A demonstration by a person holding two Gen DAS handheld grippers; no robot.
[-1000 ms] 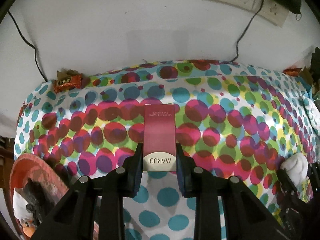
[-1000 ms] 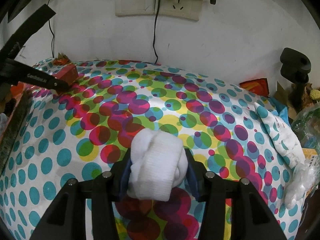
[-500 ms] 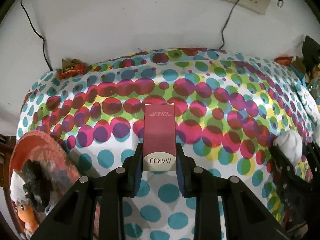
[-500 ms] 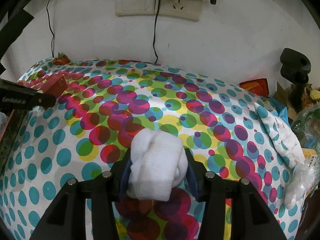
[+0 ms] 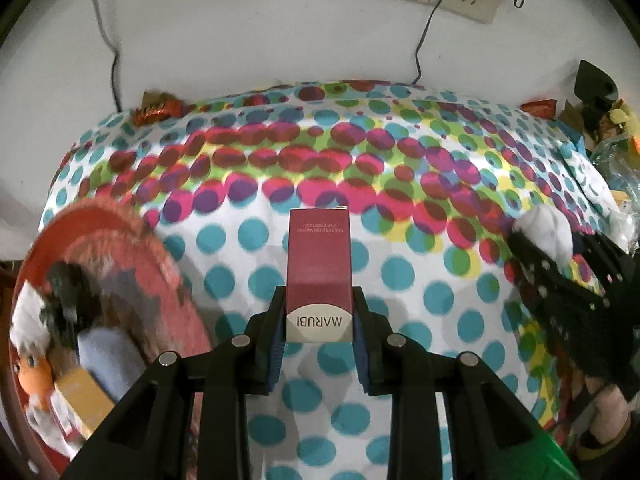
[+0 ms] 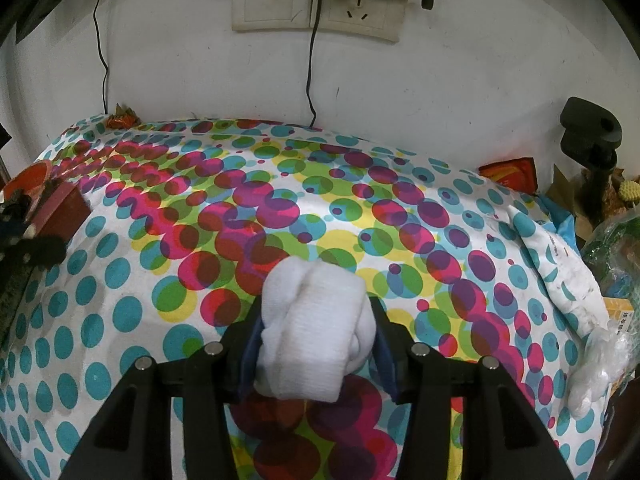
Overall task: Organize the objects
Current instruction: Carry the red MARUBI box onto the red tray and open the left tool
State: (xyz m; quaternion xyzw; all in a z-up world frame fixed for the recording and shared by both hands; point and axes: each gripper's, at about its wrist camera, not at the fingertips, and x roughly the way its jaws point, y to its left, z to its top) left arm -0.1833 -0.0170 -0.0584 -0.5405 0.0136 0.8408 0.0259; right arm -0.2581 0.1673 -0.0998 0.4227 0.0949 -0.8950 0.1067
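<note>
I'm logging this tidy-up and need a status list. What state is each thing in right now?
left gripper: shut on red box
red box: held, off the cloth
right gripper: shut on white sock roll
white sock roll: held, squeezed
red basket: holding items
wall socket: plugs in

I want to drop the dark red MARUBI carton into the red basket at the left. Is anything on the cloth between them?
Nothing visible. The left gripper is shut on the dark red MARUBI carton, and only bare polka-dot tablecloth lies between it and the red basket. The basket already holds a jumble of things, blurred here.
</note>
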